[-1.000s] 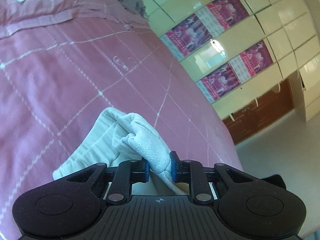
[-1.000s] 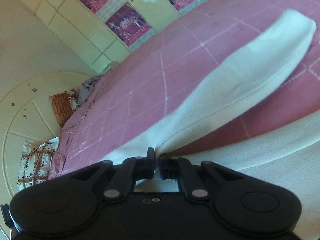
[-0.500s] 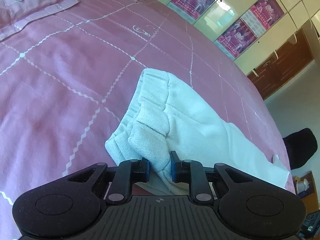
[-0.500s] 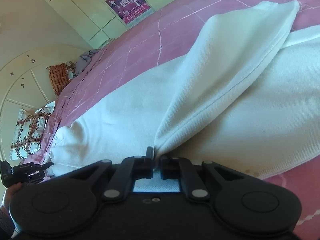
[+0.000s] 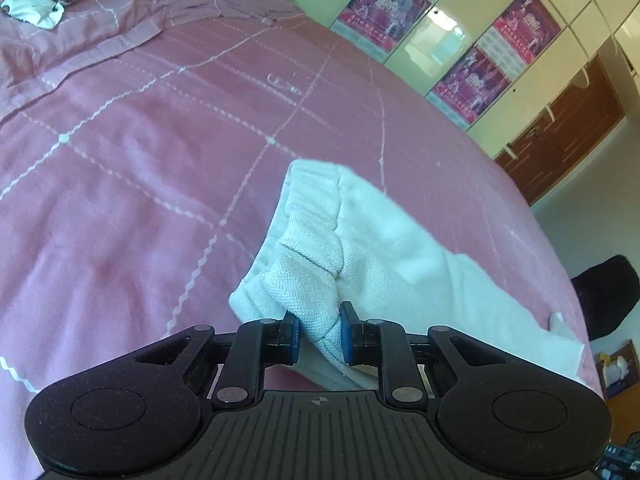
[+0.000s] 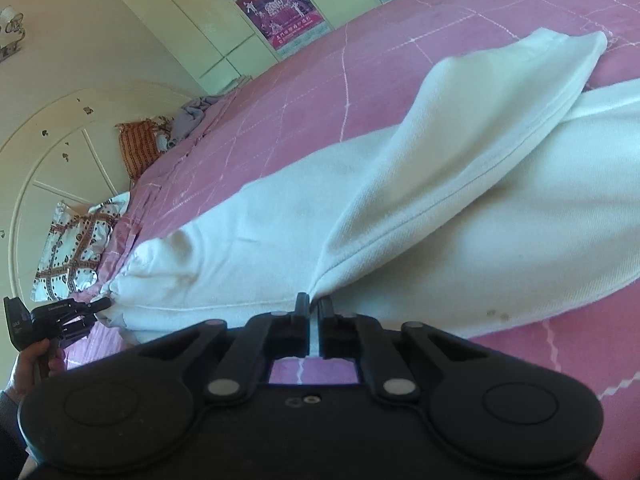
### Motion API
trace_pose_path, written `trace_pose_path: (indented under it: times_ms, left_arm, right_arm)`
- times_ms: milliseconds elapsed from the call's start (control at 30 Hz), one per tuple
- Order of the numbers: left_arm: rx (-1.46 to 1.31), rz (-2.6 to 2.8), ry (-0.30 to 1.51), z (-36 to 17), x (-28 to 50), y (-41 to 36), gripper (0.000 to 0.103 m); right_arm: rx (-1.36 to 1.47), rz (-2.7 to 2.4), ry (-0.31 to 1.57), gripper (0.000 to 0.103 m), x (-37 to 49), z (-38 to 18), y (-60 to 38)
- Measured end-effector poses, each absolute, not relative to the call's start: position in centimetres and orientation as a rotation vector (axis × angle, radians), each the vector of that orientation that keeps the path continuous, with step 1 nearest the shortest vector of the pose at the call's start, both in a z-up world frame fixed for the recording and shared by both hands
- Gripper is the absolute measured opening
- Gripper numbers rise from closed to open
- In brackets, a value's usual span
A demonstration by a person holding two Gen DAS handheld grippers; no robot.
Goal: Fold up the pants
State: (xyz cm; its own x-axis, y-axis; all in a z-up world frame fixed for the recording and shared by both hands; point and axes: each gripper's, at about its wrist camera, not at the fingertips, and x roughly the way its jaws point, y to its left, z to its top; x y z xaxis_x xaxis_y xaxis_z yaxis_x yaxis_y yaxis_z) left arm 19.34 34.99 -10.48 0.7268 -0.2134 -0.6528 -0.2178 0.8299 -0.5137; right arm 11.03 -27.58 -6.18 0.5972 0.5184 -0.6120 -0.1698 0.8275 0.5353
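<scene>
White pants (image 6: pixel 248 236) lie spread across the pink bed (image 5: pixel 120 152). The left gripper (image 5: pixel 319 334) pinches a bunched fold at the waistband end. Further right, the right gripper (image 6: pixel 315 312) is clamped nearly closed on a thin edge of one leg, lifted over the other.

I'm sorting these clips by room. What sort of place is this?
Most likely a bedroom: a wide bed under a pink bedspread, patterned pillows by a headboard, and wall cupboards alongside.
</scene>
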Motion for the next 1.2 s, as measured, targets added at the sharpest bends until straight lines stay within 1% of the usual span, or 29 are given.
trace_pose_path:
  times_ms: [67,133,233,300,333,433,467,500,567,600,633,700,767,933,1033,1100,1133,1200]
  left_arm:
    - [-0.635,0.012,0.745,-11.1,18.8,34.9,0.020]
    - [-0.637,0.021,0.734,-10.8,18.5,34.6,0.020]
    - [-0.627,0.029,0.734,-10.8,18.7,34.3,0.020]
    - [-0.639,0.033,0.734,-10.8,18.8,34.4,0.020]
    - [-0.646,0.036,0.735,-10.9,18.8,34.4,0.020]
    - [-0.659,0.044,0.740,-11.1,19.0,34.4,0.020]
    - [-0.660,0.048,0.743,-11.1,19.1,34.4,0.020]
    - [-0.662,0.050,0.743,-11.2,19.1,34.4,0.021]
    - [-0.666,0.056,0.741,-11.3,19.0,34.3,0.021]
    - [-0.667,0.059,0.740,-11.3,19.0,34.3,0.021]
    - [-0.668,0.061,0.739,-11.3,19.0,34.2,0.021]
    - [-0.663,0.064,0.739,-11.3,18.9,34.1,0.021]
    - [-0.650,0.061,0.743,-11.2,19.0,34.1,0.021]
    - [-0.662,0.026,0.739,-10.8,19.1,34.9,0.021]
    - [-0.653,0.012,0.732,-10.7,19.0,35.3,0.021]
    - [-0.633,0.016,0.743,-11.0,19.0,35.1,0.021]
    - [-0.617,0.021,0.754,-11.2,19.1,34.9,0.021]
    - [-0.596,0.024,0.760,-11.1,19.2,34.6,0.021]
  right_arm:
    - [0.514,0.405,0.863,0.005,11.4,-7.2,-28.1]
    - [0.619,0.373,0.852,0.022,11.4,-7.7,-29.3]
    - [0.714,0.340,0.826,0.025,11.5,-8.2,-31.2]
    - [0.791,0.324,0.807,0.025,11.9,-8.7,-32.7]
    - [0.829,0.305,0.786,0.023,12.3,-9.1,-33.7]
    - [0.952,0.251,0.757,0.021,13.9,-10.4,-36.4]
    - [0.984,0.239,0.754,0.019,14.5,-10.8,-37.0]
    - [0.995,0.210,0.754,0.013,15.1,-11.1,-37.5]
    - [1.007,0.173,0.768,0.011,16.1,-11.8,-37.9]
    - [1.008,0.167,0.768,0.006,16.5,-12.0,-38.0]
    - [0.989,0.159,0.773,0.004,16.8,-12.1,-37.6]
    - [0.918,0.161,0.770,0.004,16.9,-11.7,-36.9]
    - [0.824,0.156,0.732,0.004,16.0,-10.2,-36.0]
    - [0.761,0.174,0.641,0.004,12.2,-7.3,-35.8]
    - [0.733,0.197,0.676,0.004,10.7,-7.3,-35.5]
    - [0.701,0.179,0.728,0.004,10.5,-8.4,-35.4]
    - [0.694,0.145,0.783,0.004,11.0,-9.3,-35.5]
    - [0.819,0.149,0.807,0.005,11.4,-10.7,-36.7]
